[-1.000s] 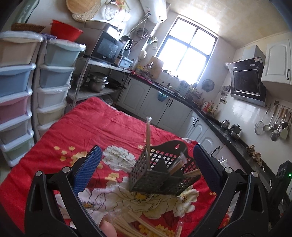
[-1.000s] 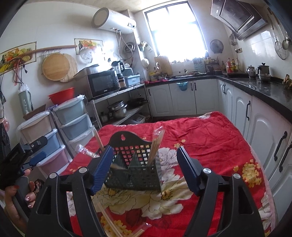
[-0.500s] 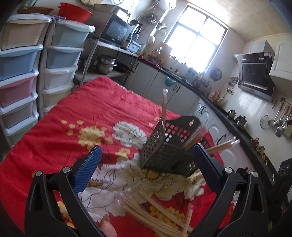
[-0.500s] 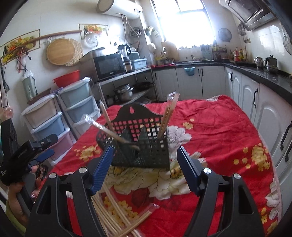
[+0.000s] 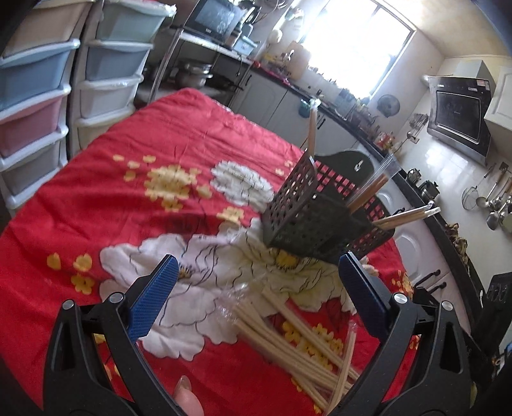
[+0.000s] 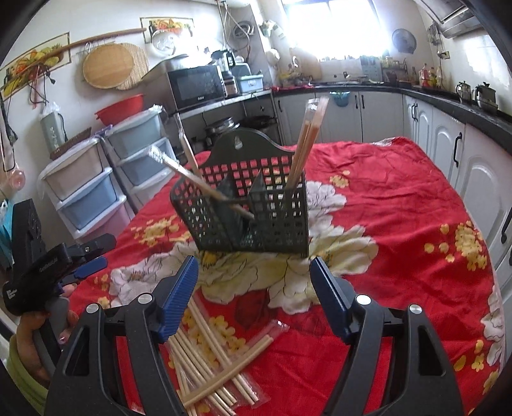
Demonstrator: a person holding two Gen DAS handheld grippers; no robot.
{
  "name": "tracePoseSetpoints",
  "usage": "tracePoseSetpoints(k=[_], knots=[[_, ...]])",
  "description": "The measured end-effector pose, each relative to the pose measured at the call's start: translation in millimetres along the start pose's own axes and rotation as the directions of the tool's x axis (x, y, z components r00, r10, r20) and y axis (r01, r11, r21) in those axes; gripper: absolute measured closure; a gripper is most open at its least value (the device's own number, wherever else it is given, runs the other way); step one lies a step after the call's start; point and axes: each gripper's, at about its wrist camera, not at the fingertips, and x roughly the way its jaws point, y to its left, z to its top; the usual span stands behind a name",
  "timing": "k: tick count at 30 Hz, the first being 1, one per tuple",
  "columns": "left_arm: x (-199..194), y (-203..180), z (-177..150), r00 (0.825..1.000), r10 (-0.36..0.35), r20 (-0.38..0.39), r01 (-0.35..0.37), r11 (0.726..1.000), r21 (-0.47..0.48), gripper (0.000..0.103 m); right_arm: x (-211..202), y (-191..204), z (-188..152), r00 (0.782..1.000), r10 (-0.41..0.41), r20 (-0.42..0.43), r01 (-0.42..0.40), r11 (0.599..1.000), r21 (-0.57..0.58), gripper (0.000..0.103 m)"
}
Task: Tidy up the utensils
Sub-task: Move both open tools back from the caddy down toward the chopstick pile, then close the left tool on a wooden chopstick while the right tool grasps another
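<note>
the dark perforated utensil basket (image 6: 246, 204) stands on the red floral tablecloth (image 6: 400, 224), ahead of the right tongs (image 6: 252, 288) and ahead and slightly right of the left tongs (image 5: 259, 292); wrapped chopsticks (image 6: 307, 140) stick up from its right compartment in the right wrist view, and two more pairs lean out of its left side. a loose pile of wrapped chopsticks (image 6: 208, 358) lies on the cloth just below the right tongs' left finger, and between the left tongs' fingers toward the right one (image 5: 297, 345). both tongs are released, jaws spread wide with nothing in them. the left tongs' body, seen at the right view's left edge, carries small white lettering too blurred to read. beyond the basket are stacked plastic drawers (image 6: 86, 188), a microwave (image 6: 195, 84) with an unreadable badge, white cabinets (image 6: 425, 124) and a bright window (image 6: 332, 25)
</note>
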Motion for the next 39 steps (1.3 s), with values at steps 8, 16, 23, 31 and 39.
tracePoseSetpoints(k=[8, 16, 23, 31, 39], knots=[[12, 11, -20, 0.996, -0.013, -0.092, 0.01, 0.999, -0.034, 0.011, 15, 0, -18, 0.995, -0.004, -0.1, 0.003, 1.0, -0.002, 0.033], [22, 21, -37, 0.983, -0.053, -0.175, 0.04, 0.996, -0.079, 0.026, 34, -3, -39, 0.975, 0.006, -0.221, 0.001, 0.999, 0.034, 0.039], [27, 26, -49, 0.972, -0.089, -0.217, 0.065, 0.991, -0.116, 0.036, 49, -6, -53, 0.954, 0.029, -0.3, -0.008, 0.997, 0.073, 0.047], [38, 30, -51, 0.956, -0.167, -0.24, 0.124, 0.975, -0.185, 0.057, 59, -12, -57, 0.942, 0.068, -0.328, -0.025, 0.99, 0.136, 0.061], [47, 39, -52, 0.949, -0.215, -0.229, 0.157, 0.956, -0.248, 0.079, 61, -27, -55, 0.941, 0.099, -0.322, -0.027, 0.975, 0.222, 0.08]])
